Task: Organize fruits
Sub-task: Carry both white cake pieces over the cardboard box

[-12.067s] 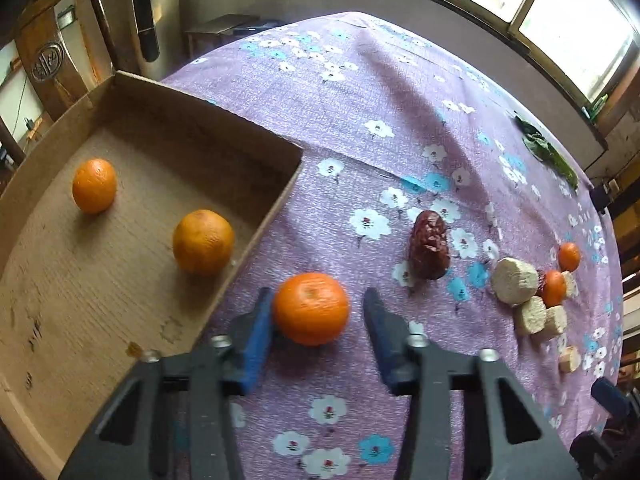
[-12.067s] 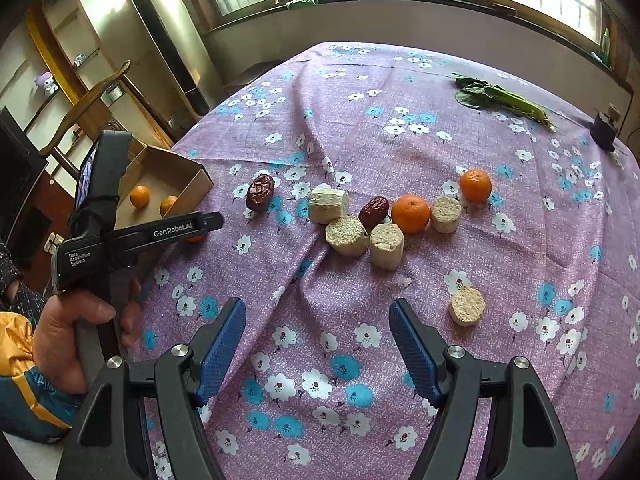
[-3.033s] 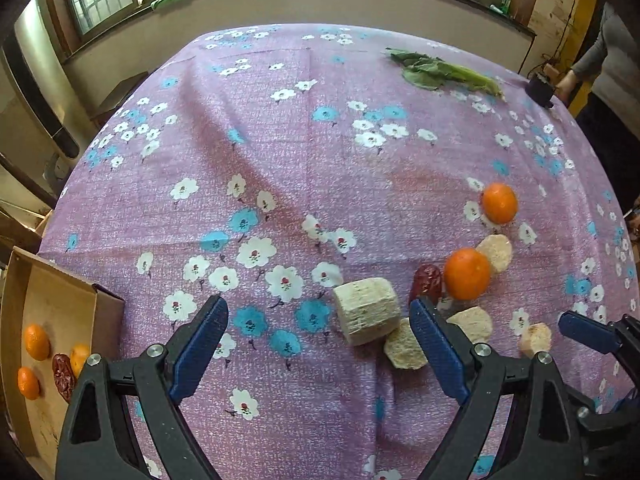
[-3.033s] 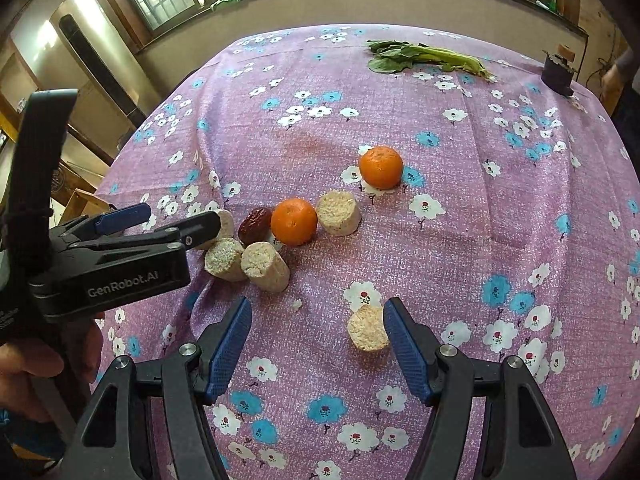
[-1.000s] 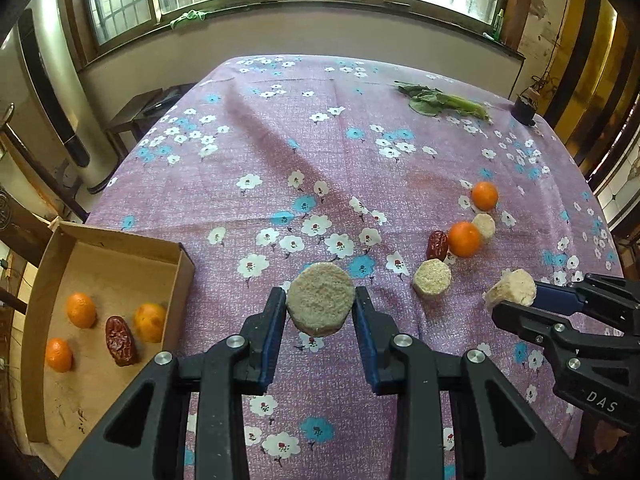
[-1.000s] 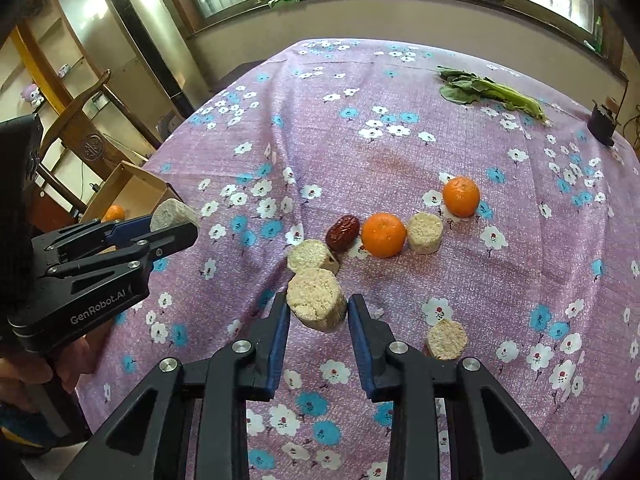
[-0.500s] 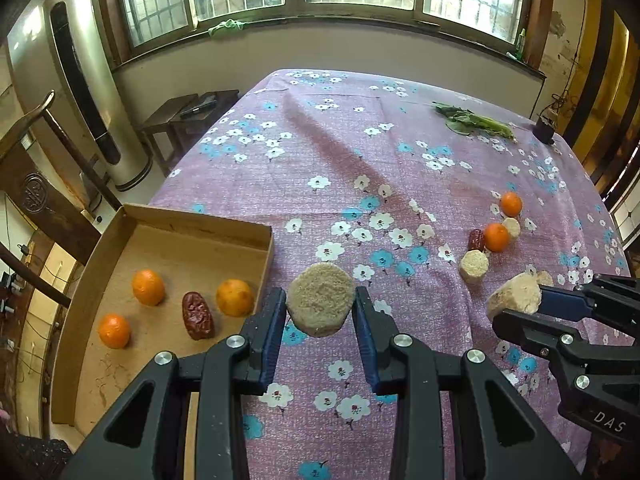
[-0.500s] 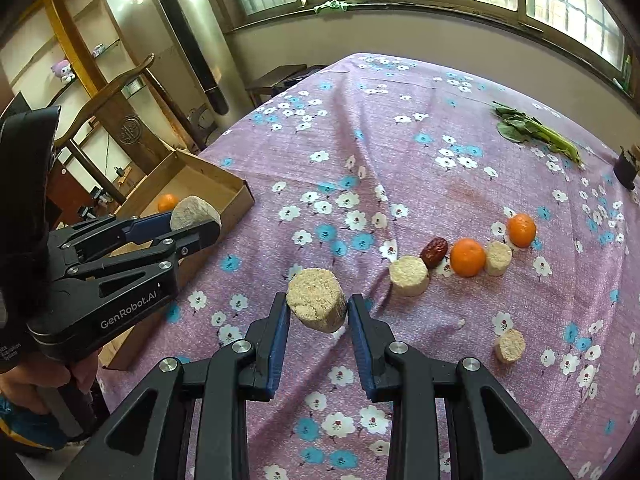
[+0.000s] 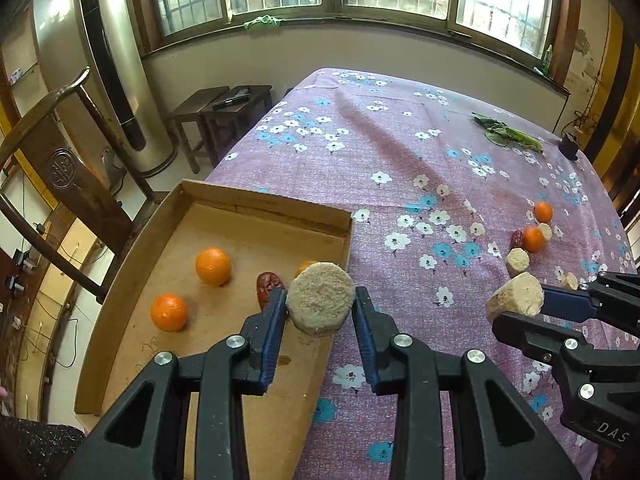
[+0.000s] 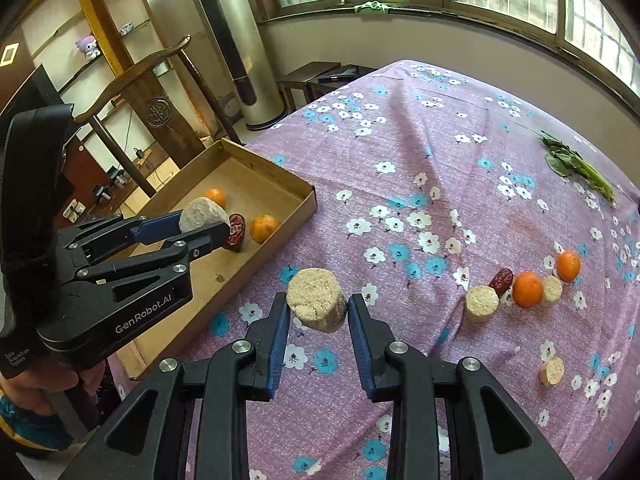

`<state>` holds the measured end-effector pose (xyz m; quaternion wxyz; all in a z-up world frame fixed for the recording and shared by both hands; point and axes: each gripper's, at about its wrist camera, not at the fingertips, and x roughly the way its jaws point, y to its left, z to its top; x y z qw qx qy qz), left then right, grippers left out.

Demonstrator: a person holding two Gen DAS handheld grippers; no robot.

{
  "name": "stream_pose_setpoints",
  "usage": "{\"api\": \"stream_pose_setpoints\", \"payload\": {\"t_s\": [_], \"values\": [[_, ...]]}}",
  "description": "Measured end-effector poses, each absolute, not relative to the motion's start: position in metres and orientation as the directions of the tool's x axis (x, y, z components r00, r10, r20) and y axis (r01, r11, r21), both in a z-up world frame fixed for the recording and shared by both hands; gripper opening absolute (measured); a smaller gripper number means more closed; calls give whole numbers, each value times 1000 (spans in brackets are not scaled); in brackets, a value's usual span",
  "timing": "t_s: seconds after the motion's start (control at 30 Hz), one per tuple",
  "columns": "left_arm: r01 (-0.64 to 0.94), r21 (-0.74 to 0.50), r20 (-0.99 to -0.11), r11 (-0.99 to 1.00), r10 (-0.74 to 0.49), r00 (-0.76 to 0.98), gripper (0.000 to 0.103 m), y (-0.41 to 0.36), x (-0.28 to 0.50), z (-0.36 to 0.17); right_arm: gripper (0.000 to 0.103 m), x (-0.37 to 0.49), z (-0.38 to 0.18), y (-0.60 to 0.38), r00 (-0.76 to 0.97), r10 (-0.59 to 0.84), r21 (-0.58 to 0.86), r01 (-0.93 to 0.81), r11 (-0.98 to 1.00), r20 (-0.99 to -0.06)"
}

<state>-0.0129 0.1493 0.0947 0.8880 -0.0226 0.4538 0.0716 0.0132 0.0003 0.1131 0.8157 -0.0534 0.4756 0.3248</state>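
A purple floral tablecloth (image 9: 400,168) covers the table below the windows. Your left gripper (image 9: 320,308) hangs over the cardboard box (image 9: 256,204), its fingers clamped on a beige chunk (image 9: 320,303). Your right gripper (image 10: 318,312) hovers above the cloth just beside the box, pinching a second beige chunk (image 10: 317,298). Three oranges (image 9: 213,266) and a red date (image 9: 267,282) lie inside the box.

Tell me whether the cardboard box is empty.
Not empty. The shallow brown cardboard box holds three oranges and one dark red date.
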Motion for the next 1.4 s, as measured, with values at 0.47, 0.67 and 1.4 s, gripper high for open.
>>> {"api": "stream_pose_setpoints", "payload": {"t_s": [0.47, 0.67, 1.4], "values": [[-207, 26, -813, 978, 141, 565, 33, 190, -28, 89, 33, 7, 113, 48, 300, 496, 214, -639, 739, -815], [-236, 26, -820, 972, 155, 550, 33, 205, -37, 84, 33, 6, 109, 65, 276, 503, 217, -661, 718, -819], [-322, 28, -854, 946, 190, 484, 33, 245, -54, 58, 33, 2, 86, 118, 170, 514, 244, -728, 640, -841]]}}
